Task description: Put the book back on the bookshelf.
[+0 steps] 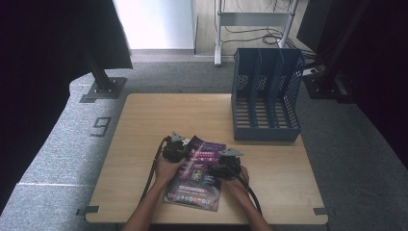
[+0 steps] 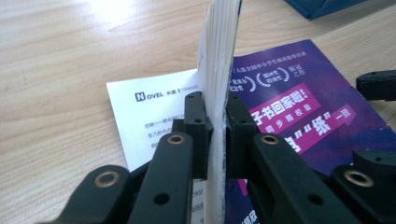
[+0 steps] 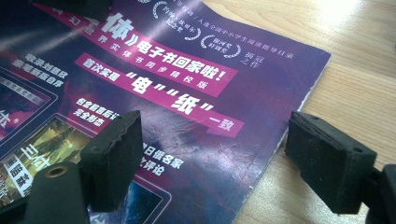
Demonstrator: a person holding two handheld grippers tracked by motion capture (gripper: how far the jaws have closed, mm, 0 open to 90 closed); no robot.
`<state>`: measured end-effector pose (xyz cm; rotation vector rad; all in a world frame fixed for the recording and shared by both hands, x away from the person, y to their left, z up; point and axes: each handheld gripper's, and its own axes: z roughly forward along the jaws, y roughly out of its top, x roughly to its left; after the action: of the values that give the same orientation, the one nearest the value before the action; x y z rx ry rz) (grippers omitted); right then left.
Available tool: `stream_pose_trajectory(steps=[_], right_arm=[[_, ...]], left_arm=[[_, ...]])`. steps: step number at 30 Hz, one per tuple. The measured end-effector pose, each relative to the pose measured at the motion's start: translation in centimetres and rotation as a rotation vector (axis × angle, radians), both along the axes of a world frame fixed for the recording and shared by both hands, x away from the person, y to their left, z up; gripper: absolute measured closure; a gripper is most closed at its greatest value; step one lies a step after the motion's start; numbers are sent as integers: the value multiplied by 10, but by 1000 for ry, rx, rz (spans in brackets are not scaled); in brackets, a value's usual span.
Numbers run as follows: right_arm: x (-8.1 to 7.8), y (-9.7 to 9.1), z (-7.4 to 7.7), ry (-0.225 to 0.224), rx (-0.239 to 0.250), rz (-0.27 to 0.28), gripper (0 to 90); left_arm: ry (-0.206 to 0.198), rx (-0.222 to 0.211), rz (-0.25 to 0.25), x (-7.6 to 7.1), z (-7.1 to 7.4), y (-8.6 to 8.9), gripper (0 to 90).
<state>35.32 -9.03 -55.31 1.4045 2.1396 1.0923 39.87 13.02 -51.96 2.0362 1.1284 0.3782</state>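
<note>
My left gripper (image 2: 215, 126) has its jaws clamped on a lifted sheaf of white pages (image 2: 218, 60), standing on edge between the pads. My right gripper (image 3: 219, 158) has its jaws wide apart, straddling the right edge of the purple book (image 3: 154, 107), pads not pressing. Book lies flat on the table (image 1: 144, 125) under both grippers. Blue file rack (image 1: 266, 96) sits beyond the jaws, well apart.

"NOVEL" on white page (image 2: 149, 121); floor "9" (image 1: 100, 126)
</note>
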Motion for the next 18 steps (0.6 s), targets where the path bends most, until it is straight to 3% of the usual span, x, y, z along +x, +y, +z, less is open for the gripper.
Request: stream_pose_trajectory(steps=[12,18], right_arm=[[0,0,0,2,3,-1,187],[0,-2,0,3,8,8,199]], left_arm=[[-36,-71,-43,-7,9,3,869],[-95,-122,-72,-15,13,5,869]])
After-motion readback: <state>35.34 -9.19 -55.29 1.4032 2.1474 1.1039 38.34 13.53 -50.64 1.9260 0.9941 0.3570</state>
